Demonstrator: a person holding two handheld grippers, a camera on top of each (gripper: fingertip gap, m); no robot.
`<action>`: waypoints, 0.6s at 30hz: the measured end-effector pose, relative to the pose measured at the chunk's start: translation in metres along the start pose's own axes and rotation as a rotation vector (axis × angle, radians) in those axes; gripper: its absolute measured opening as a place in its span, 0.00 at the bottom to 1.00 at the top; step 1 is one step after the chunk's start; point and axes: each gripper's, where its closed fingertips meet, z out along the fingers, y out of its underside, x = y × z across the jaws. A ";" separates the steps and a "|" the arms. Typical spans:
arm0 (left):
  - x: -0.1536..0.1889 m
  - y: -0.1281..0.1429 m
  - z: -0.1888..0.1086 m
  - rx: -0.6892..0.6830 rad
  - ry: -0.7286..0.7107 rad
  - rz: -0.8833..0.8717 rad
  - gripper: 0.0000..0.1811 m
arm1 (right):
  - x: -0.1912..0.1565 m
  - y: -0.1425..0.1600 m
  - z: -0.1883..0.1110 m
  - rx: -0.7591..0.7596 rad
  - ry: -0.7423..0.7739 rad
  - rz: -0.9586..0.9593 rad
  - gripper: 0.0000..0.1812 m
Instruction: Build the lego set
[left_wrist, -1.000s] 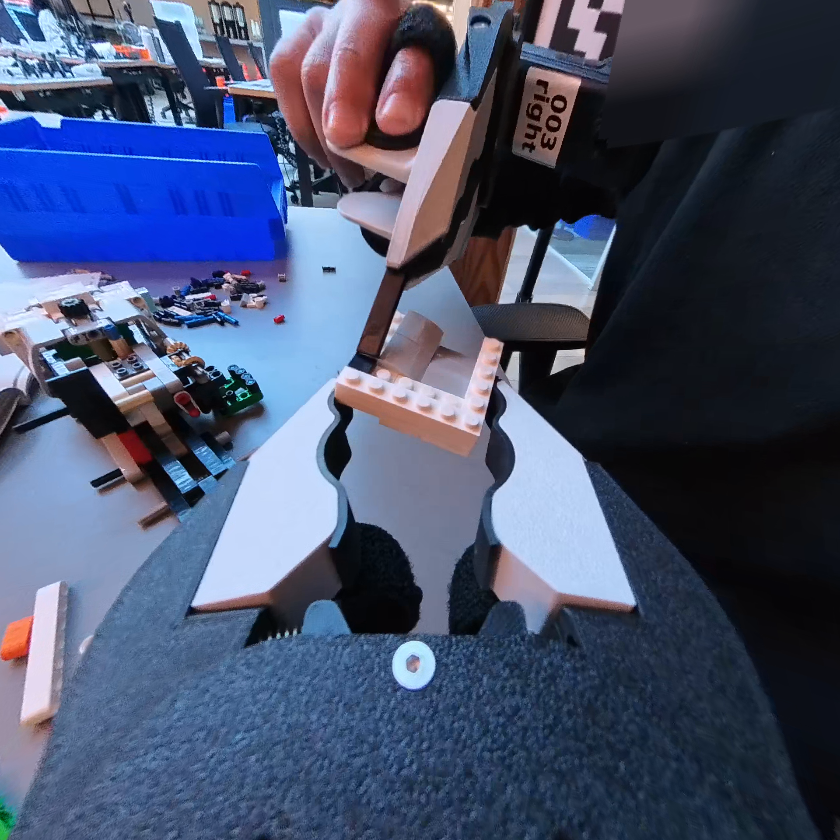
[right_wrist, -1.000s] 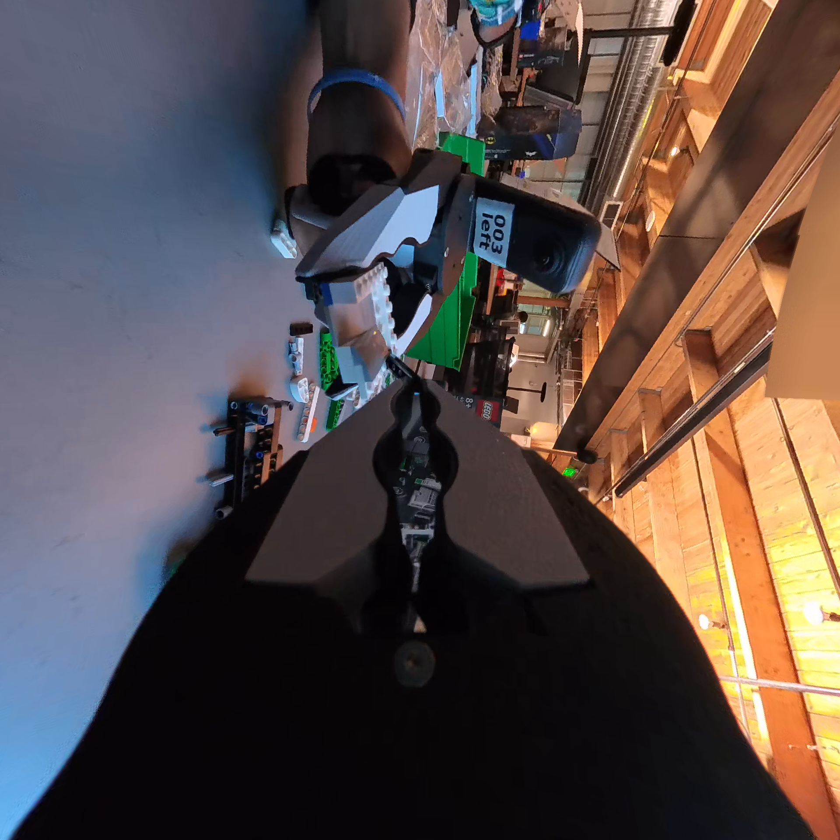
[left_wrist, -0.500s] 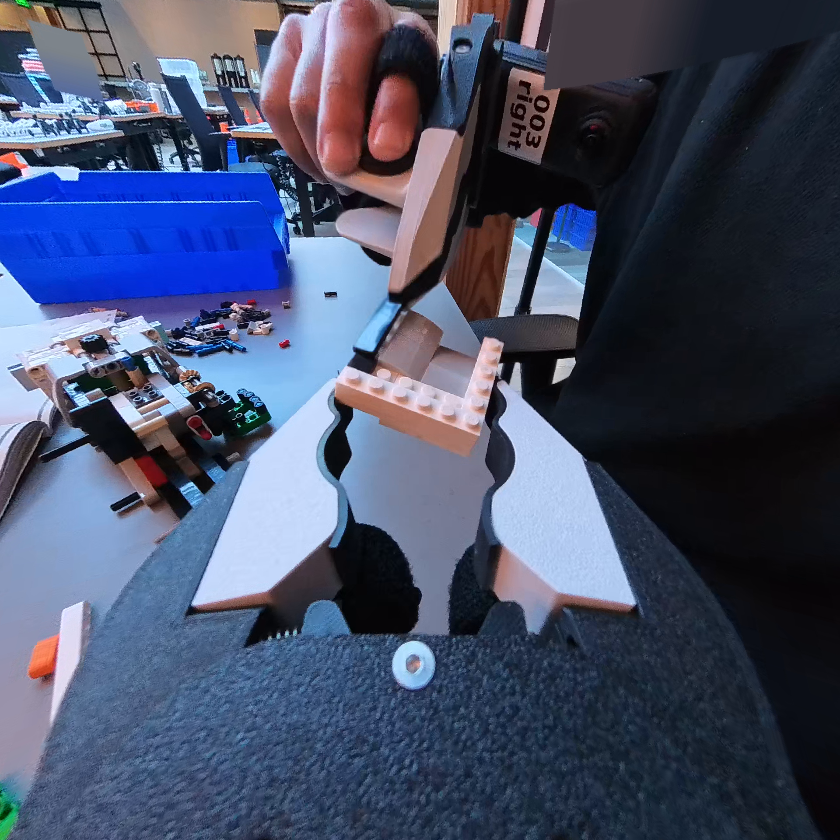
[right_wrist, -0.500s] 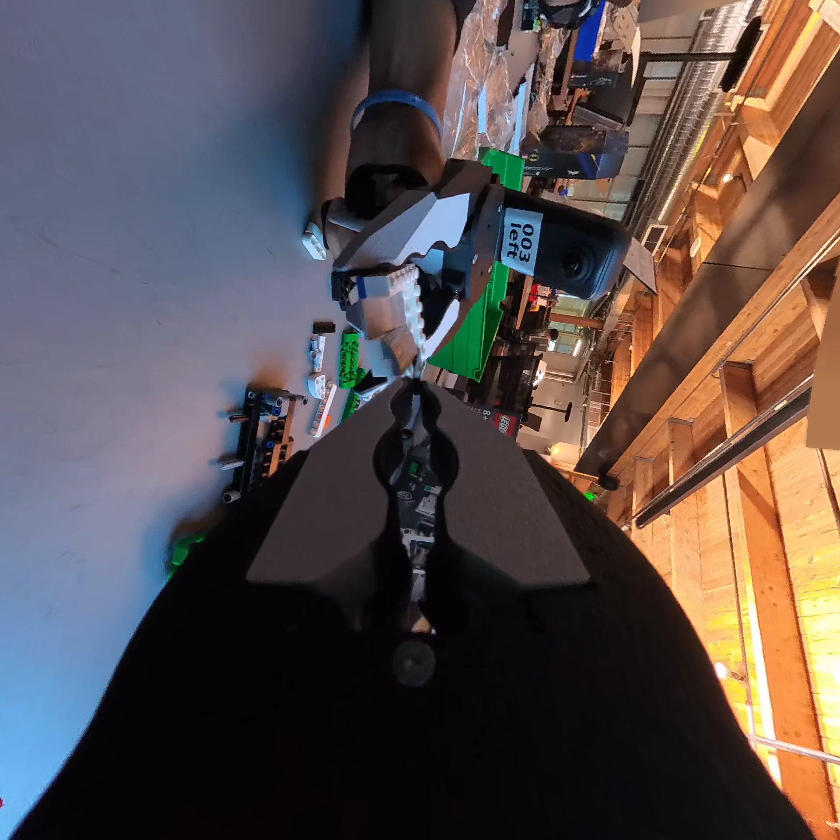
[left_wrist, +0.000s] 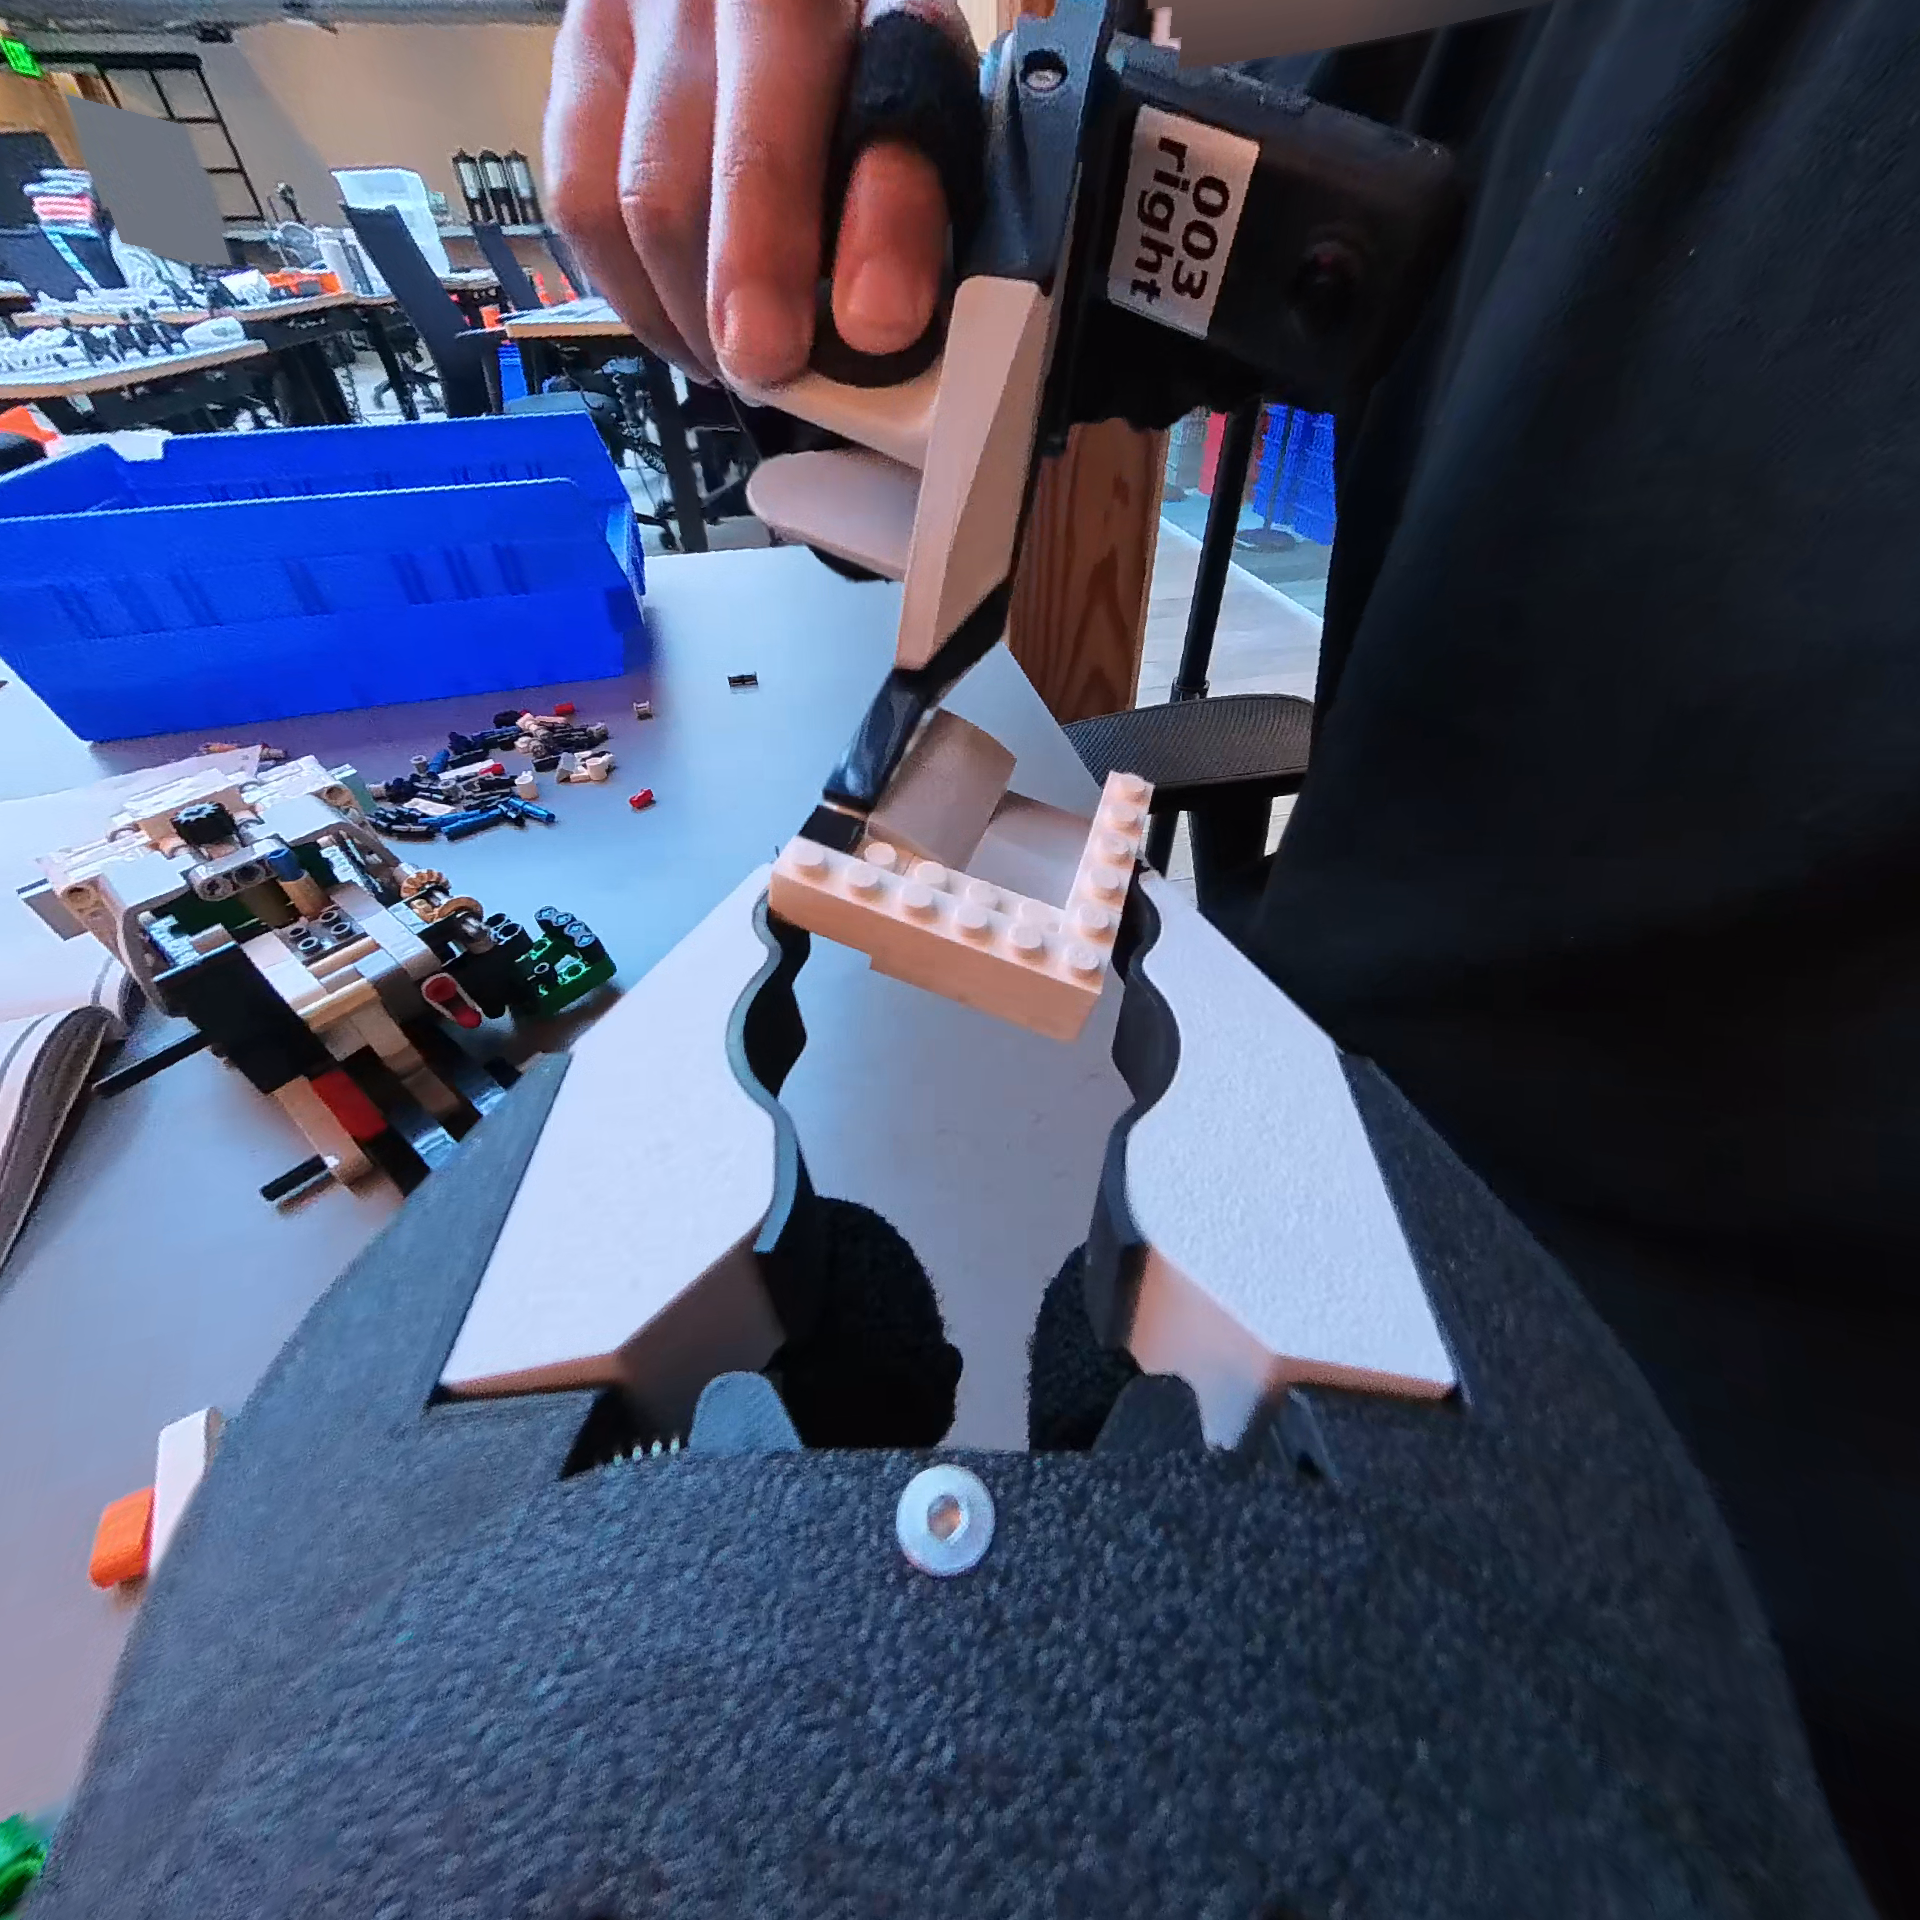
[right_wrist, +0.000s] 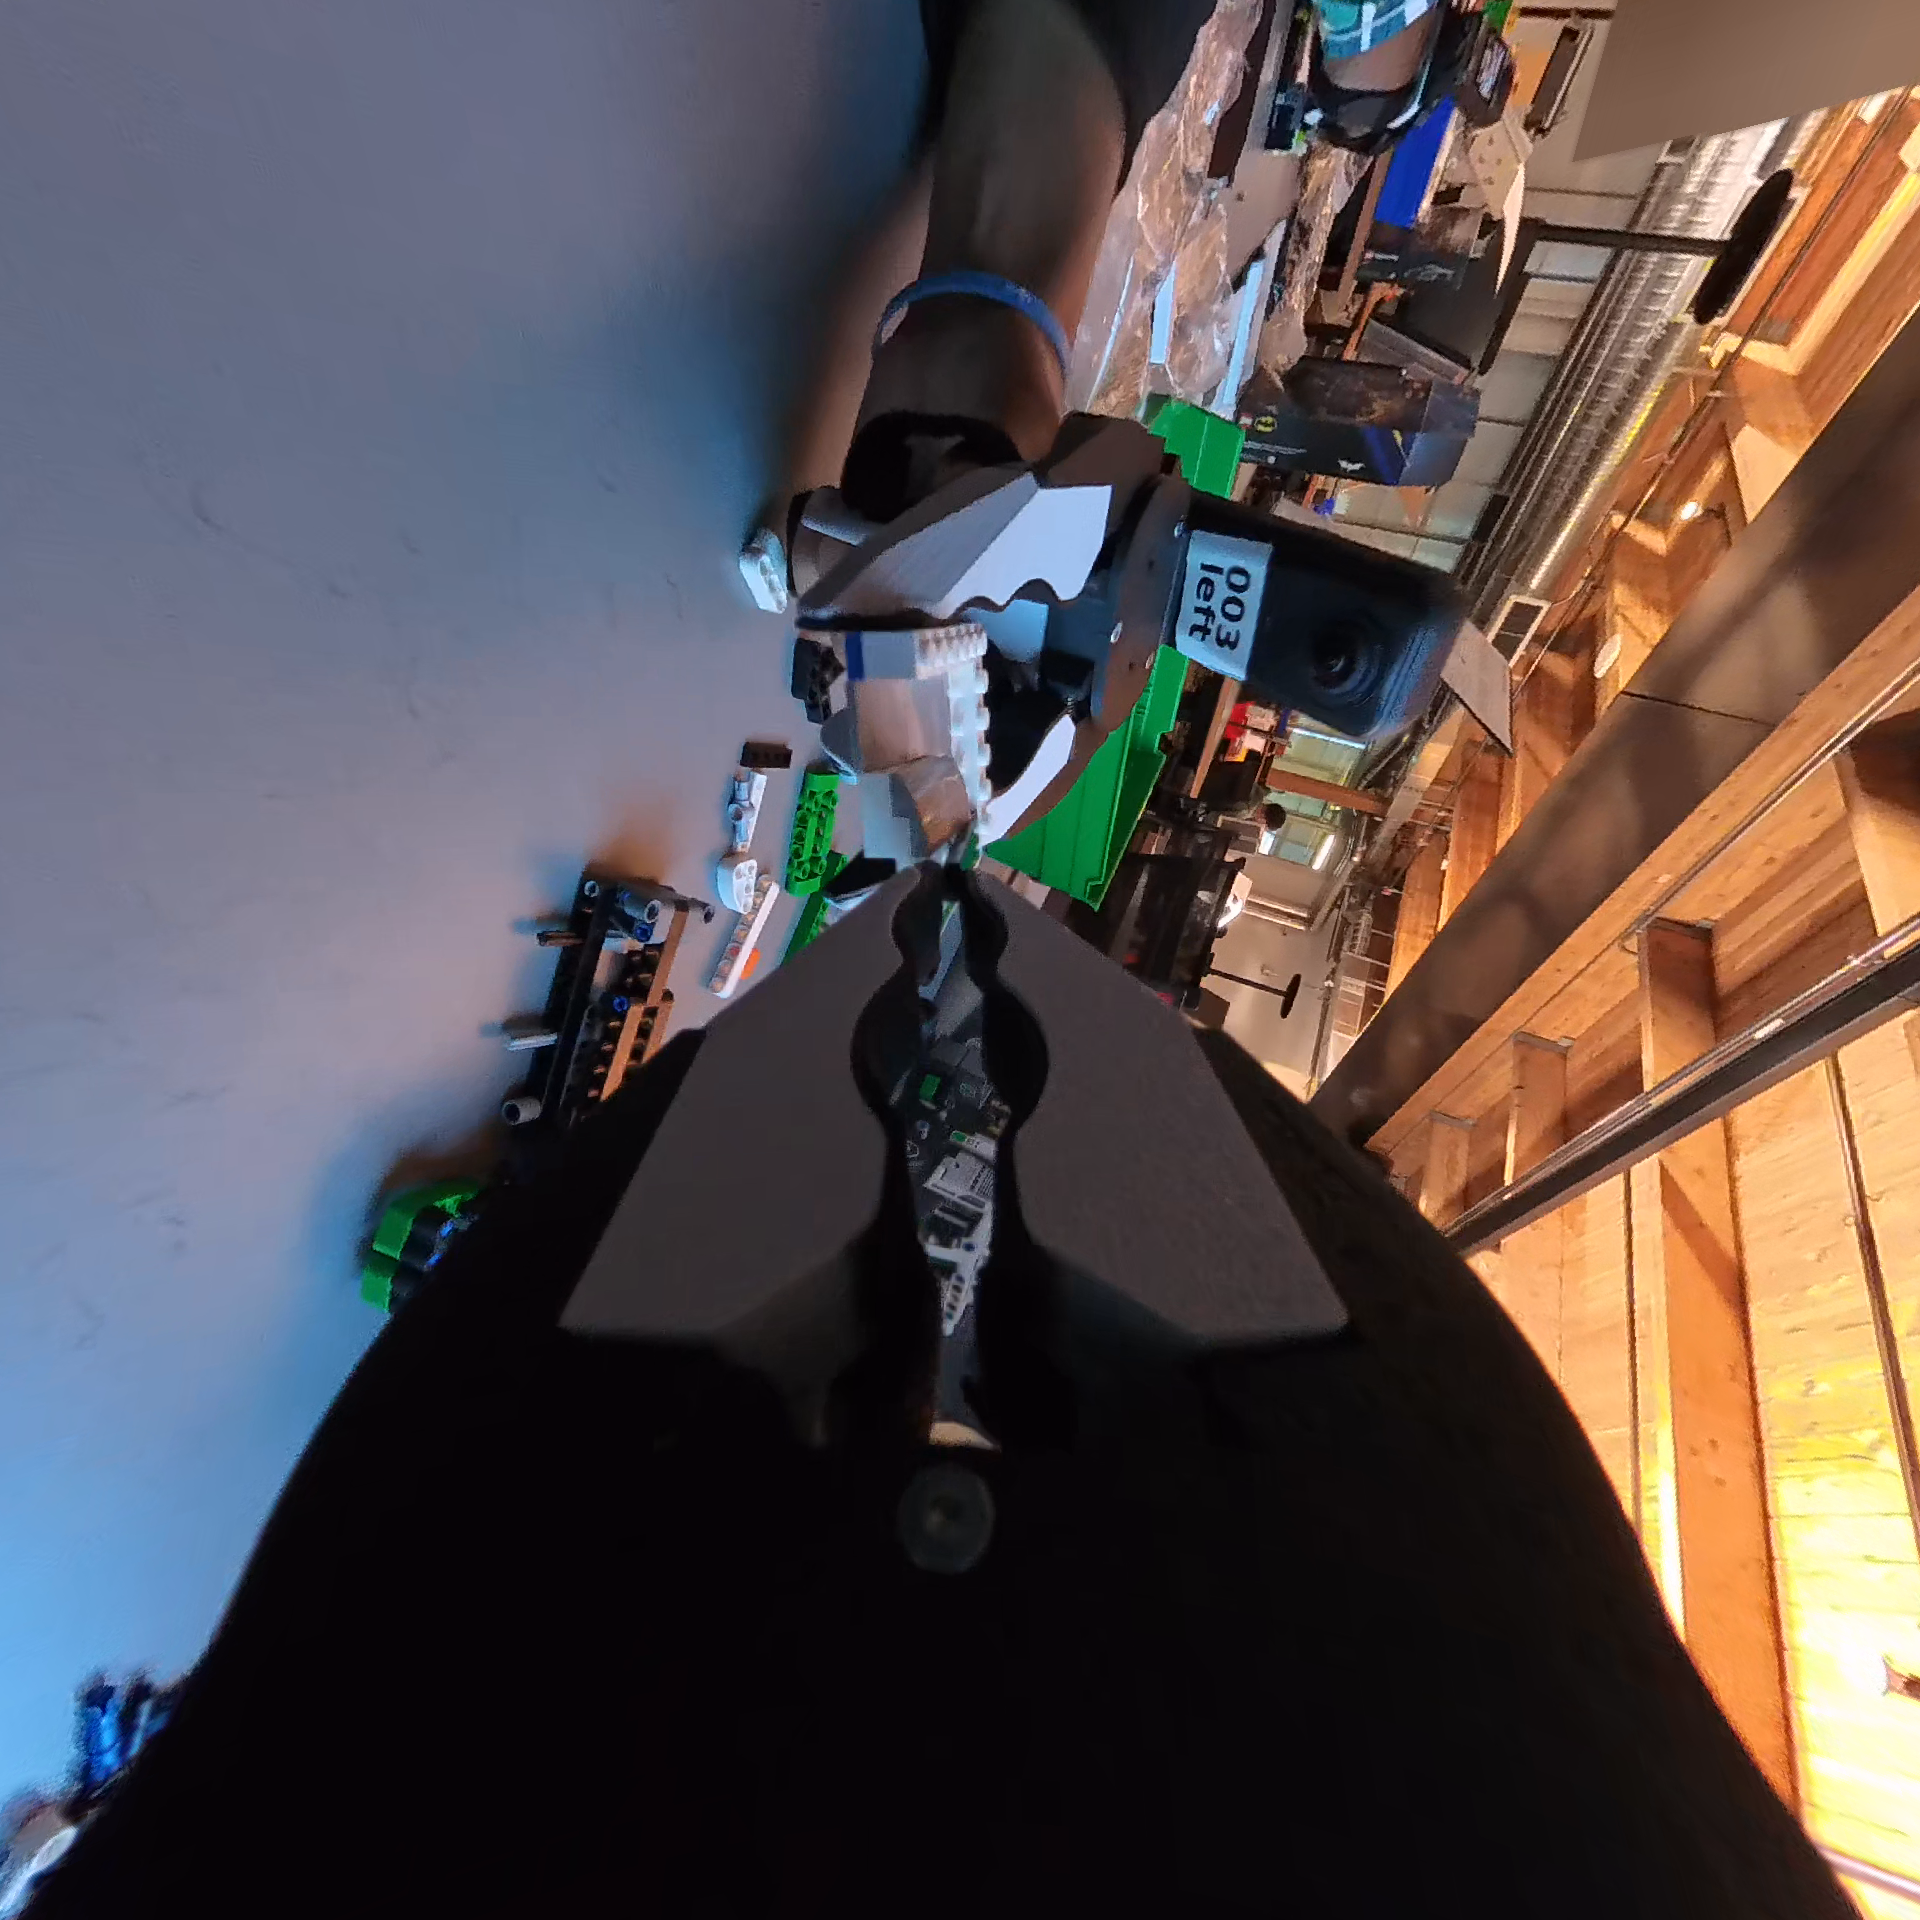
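My left gripper (left_wrist: 956, 904) is shut on a white L-shaped lego assembly (left_wrist: 966, 925) and holds it above the table by its two ends. My right gripper (left_wrist: 914, 644) comes down from above, a hand around its handle. It is shut on a thin black piece (left_wrist: 868, 758) whose lower end touches the left end of the white assembly beside a grey sloped part (left_wrist: 940, 790). In the right wrist view my right gripper (right_wrist: 940, 883) is shut, its tips right at the white assembly (right_wrist: 914, 675) that the left gripper holds.
A partly built model (left_wrist: 301, 966) stands on the grey table (left_wrist: 675, 831) to the left, with several loose small pieces (left_wrist: 499, 769) and a blue bin (left_wrist: 312, 582) behind it. The right wrist view shows a black frame piece (right_wrist: 603, 987), green pieces (right_wrist: 810, 821) and a green bin (right_wrist: 1101, 790). Both grippers' tips are close together, under 4 cm apart.
The grips are the same. In the right wrist view the left gripper with the white assembly has come closer and shifted right. The black piece stays against the assembly.
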 end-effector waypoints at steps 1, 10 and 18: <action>0.001 0.000 0.000 0.002 0.001 0.006 0.32 | -0.001 0.000 0.000 -0.003 -0.009 -0.009 0.01; 0.001 -0.001 0.000 0.002 0.001 0.005 0.32 | -0.001 -0.002 0.000 0.012 -0.038 -0.016 0.01; 0.001 0.000 0.000 0.000 0.006 -0.001 0.32 | -0.002 0.000 0.000 0.002 -0.036 -0.011 0.02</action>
